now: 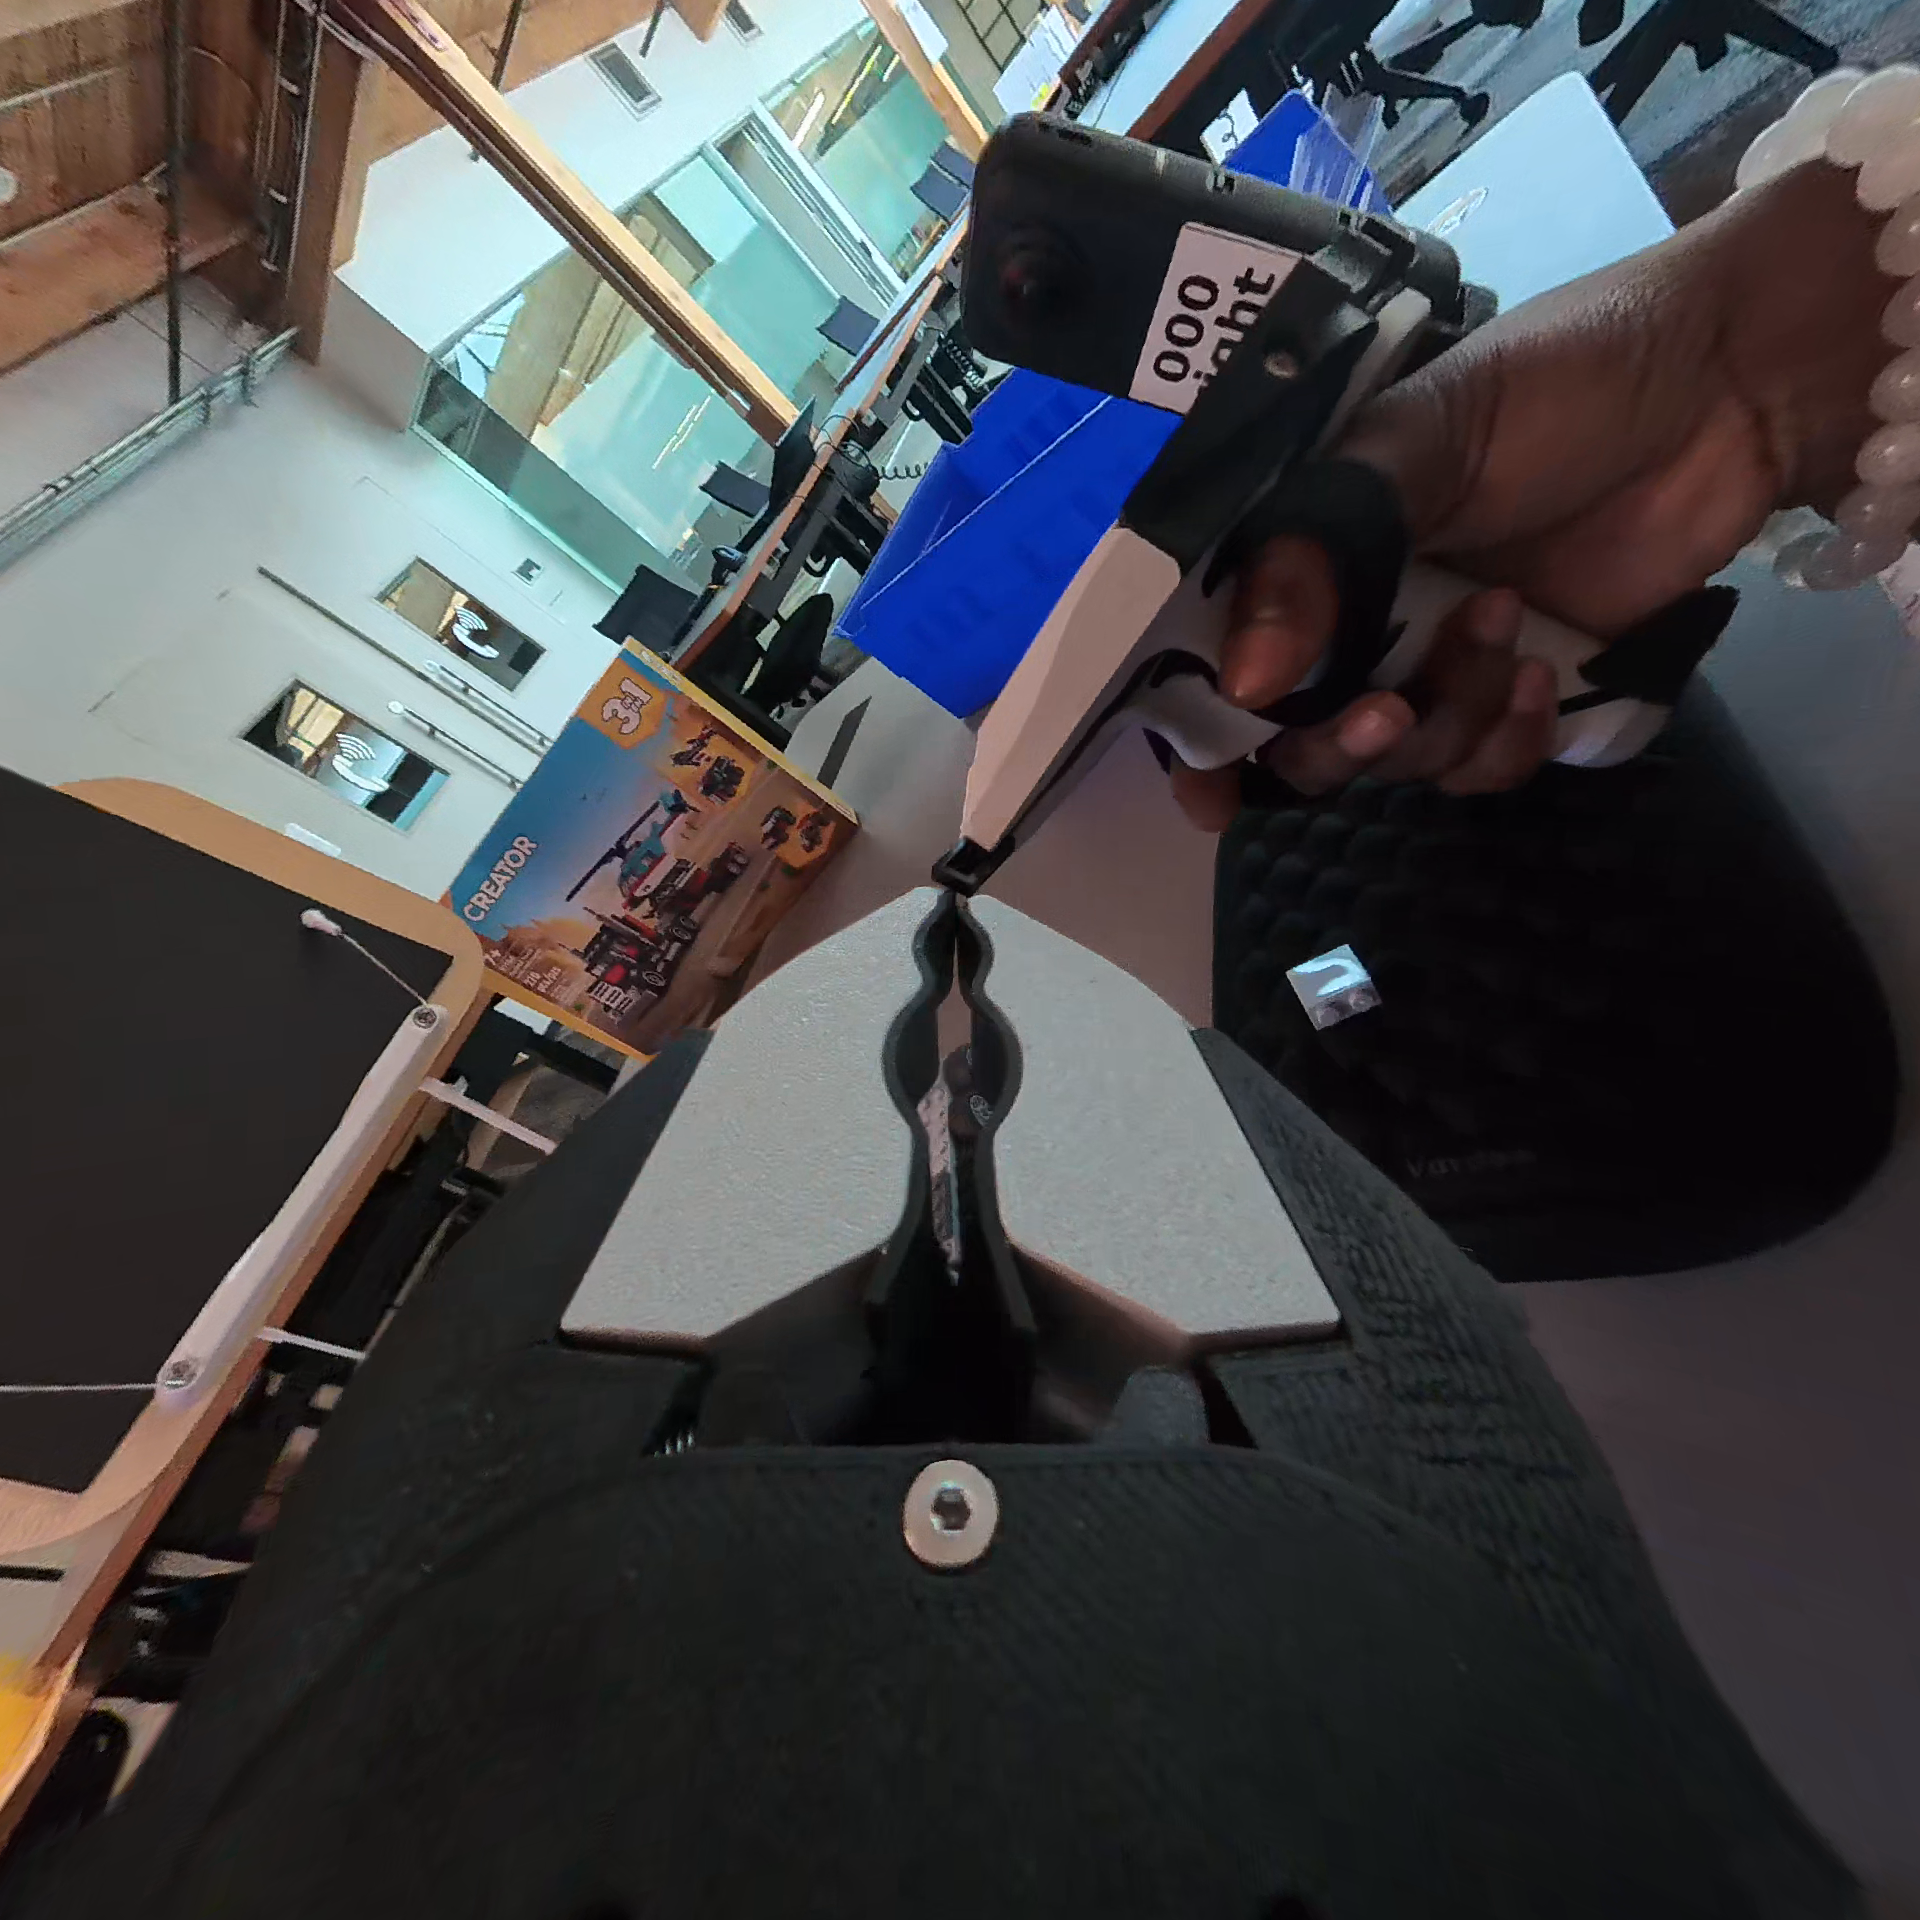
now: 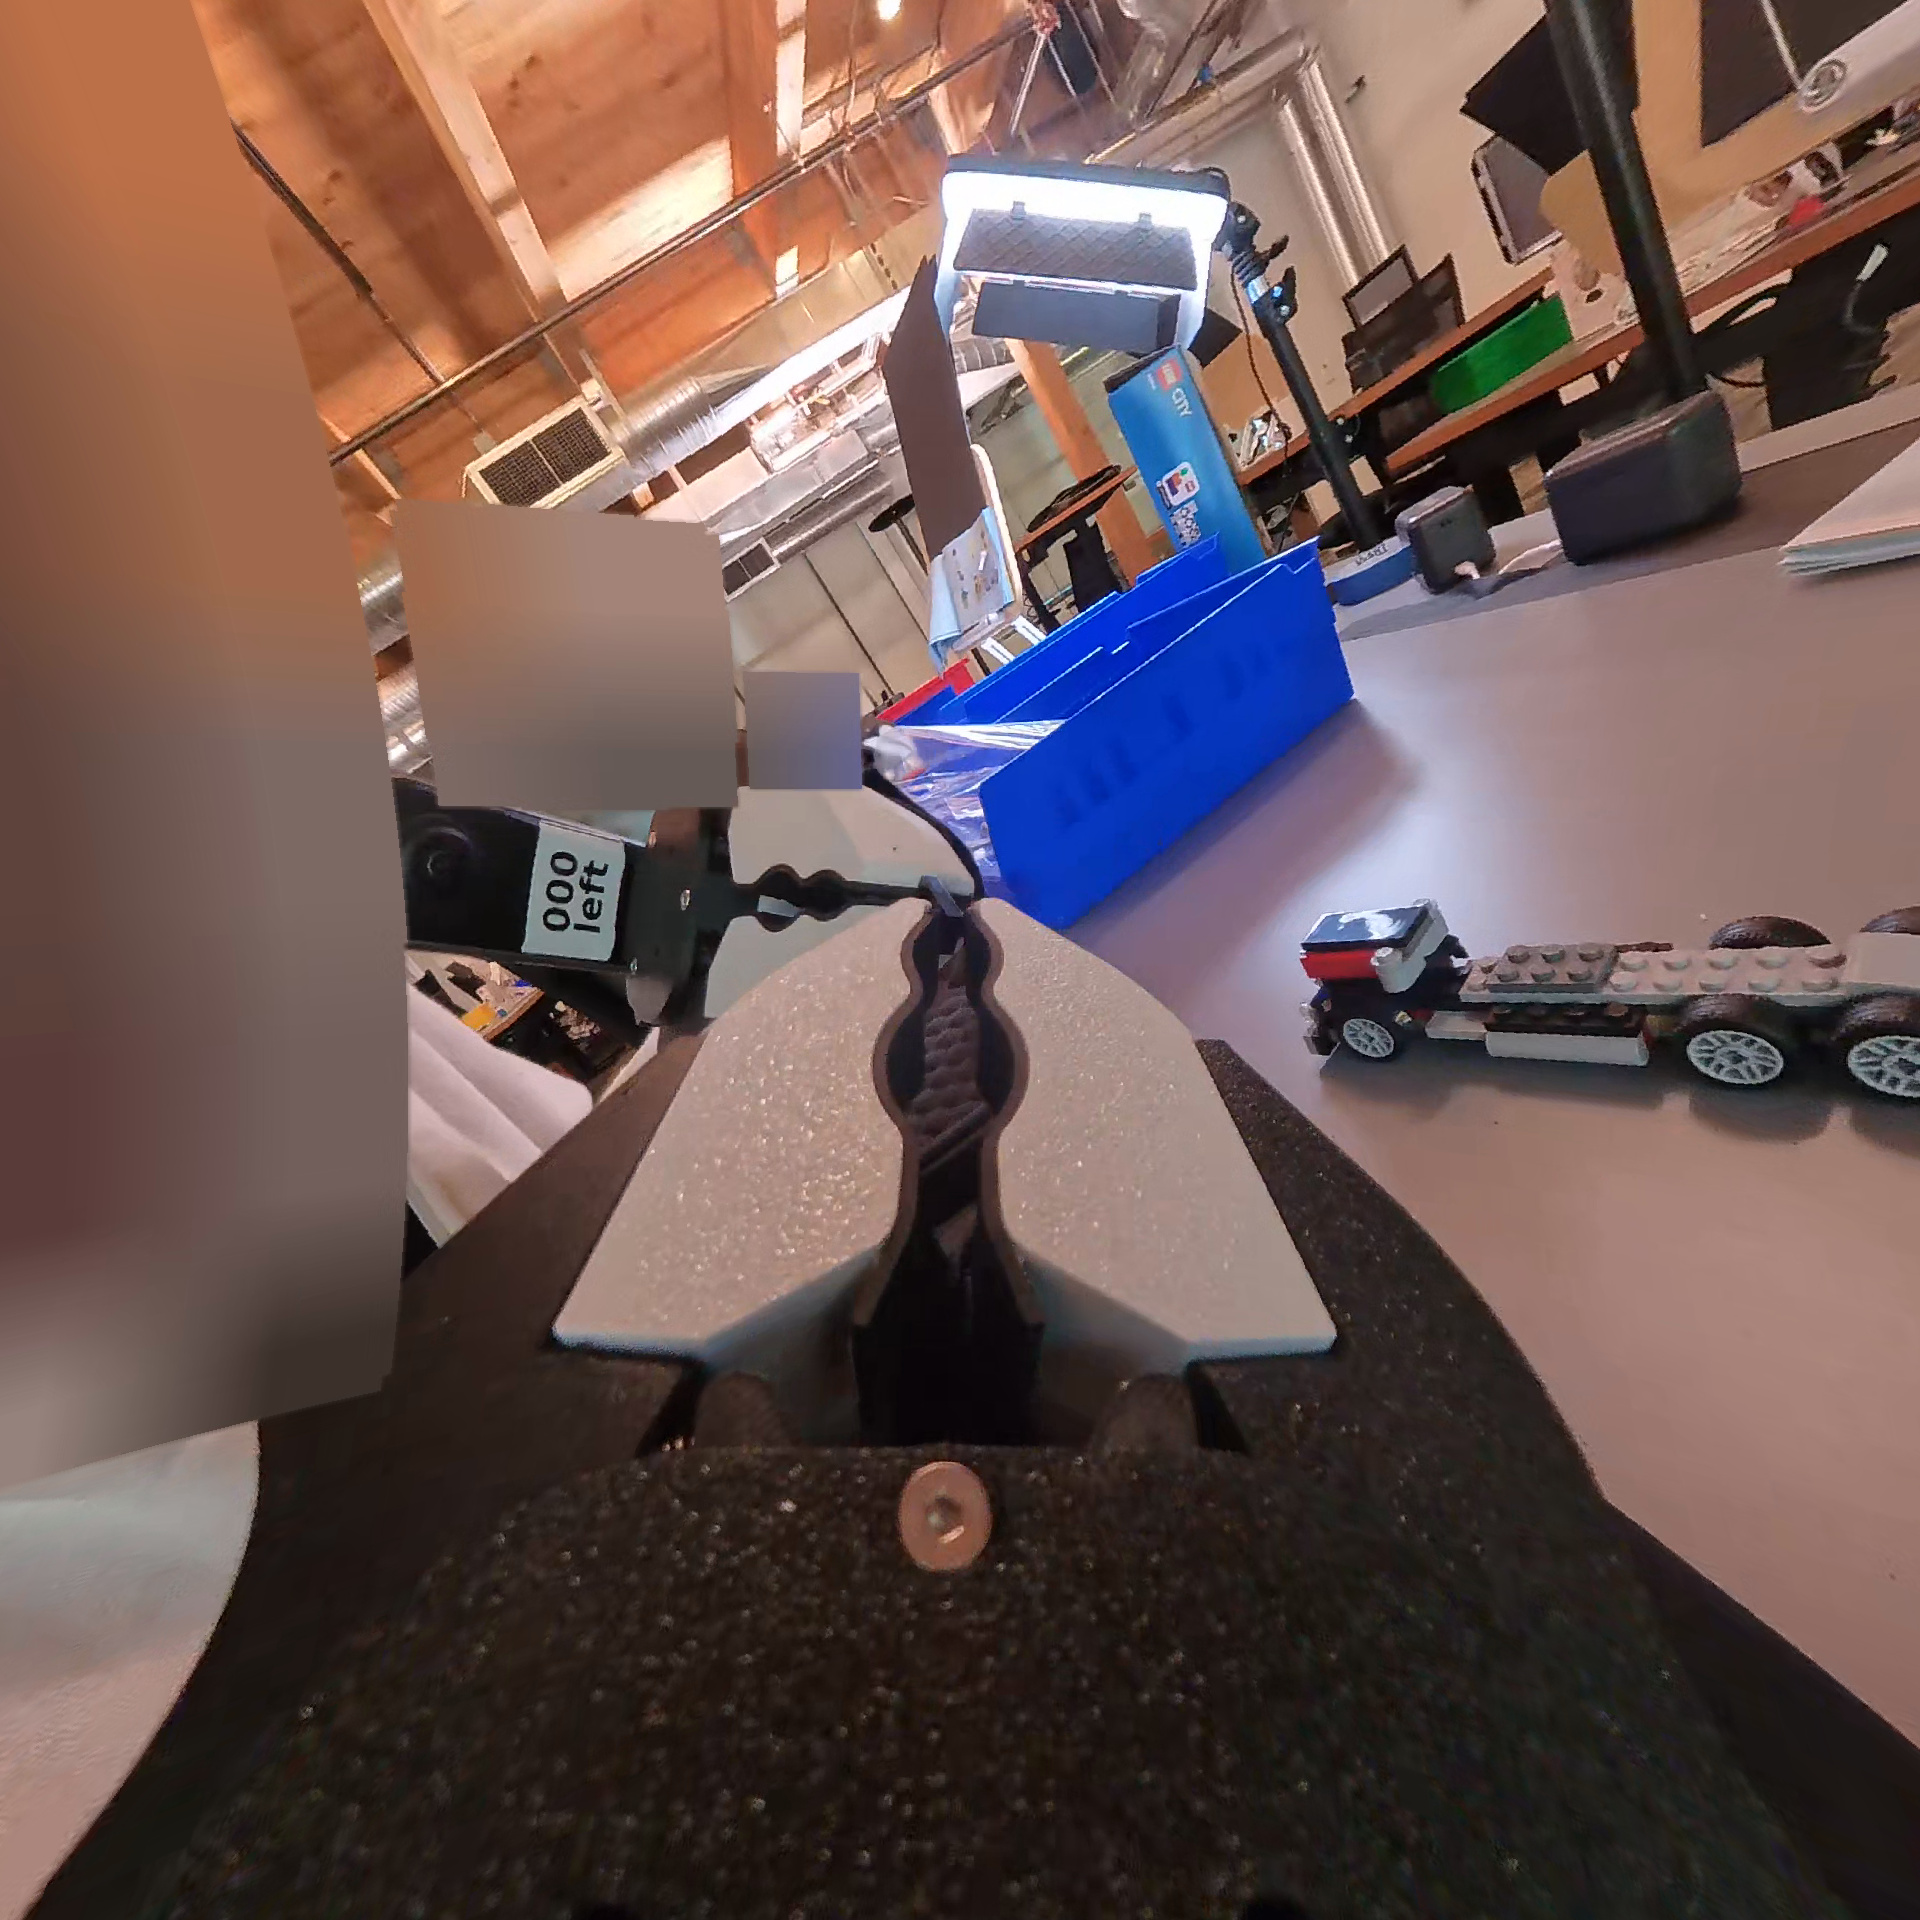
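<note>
We see the left tool with its two fingers drawn fully together, tips meeting just beneath a small black piece. That piece sits pinched at the tip of the right tool, which comes in from the upper right, gripped by a hand wearing a pale bead bracelet. From the right wrist view, the right tool is closed on the small black piece, and the left tool reaches in from the left so that the two tips meet at it; we cannot tell whether the left fingers actually press on the piece.

To the right on the grey desk stands a part-built brick truck, well apart from both tools. Farther off lies a blue bin with a clear plastic bag at its near left end. In the left wrist view, a brick-set box stands at the far left and a black quilted pouch lies to the right.
</note>
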{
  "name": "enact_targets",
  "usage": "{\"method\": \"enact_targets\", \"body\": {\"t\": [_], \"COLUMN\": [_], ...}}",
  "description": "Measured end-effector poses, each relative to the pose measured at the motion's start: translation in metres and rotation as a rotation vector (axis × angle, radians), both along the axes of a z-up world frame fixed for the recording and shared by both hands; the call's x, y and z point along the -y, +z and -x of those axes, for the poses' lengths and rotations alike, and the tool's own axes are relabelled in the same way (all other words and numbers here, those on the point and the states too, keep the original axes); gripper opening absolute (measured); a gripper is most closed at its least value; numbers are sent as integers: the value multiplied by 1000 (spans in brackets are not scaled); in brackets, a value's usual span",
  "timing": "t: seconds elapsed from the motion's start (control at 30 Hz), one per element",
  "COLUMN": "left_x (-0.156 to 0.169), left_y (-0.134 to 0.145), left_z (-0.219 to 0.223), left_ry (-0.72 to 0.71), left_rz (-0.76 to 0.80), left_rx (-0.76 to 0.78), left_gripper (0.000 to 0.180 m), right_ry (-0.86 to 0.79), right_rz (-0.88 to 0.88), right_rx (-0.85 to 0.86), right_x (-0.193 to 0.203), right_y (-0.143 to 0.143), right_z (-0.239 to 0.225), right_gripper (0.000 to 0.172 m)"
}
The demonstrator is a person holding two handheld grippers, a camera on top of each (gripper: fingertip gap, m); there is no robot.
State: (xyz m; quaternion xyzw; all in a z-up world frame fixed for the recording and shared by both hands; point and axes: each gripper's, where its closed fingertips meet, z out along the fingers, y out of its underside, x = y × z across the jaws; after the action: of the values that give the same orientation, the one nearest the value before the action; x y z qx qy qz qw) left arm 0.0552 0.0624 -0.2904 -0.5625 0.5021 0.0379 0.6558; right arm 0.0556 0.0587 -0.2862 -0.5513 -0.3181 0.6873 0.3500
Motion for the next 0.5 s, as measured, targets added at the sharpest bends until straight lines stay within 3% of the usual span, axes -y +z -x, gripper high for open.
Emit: {"method": "enact_targets", "body": {"t": [0.1, 0.2, 0.27, 0.33, 0.5], "left_x": [2, 2, 5, 7, 10], "left_y": [-1, -3, -6, -8, -11], "left_z": [5, 10, 9, 7, 12], "left_ry": [17, 31, 12, -4, 20], "left_rz": [23, 23, 20, 17, 76], "left_rx": [40, 36, -3, -26, 15], "left_gripper": [0, 24, 23, 9, 7], "right_ry": [5, 20, 33, 36, 26], "right_rz": [-9, -8, -17, -26, -54], "right_rx": [22, 36, 61, 66, 69], "right_x": [1, 4, 6, 7, 8], "right_y": [-4, -7, -11, -12, -13], "right_z": [2, 5, 7, 9, 10], "right_gripper": [4, 3, 3, 3, 8]}}
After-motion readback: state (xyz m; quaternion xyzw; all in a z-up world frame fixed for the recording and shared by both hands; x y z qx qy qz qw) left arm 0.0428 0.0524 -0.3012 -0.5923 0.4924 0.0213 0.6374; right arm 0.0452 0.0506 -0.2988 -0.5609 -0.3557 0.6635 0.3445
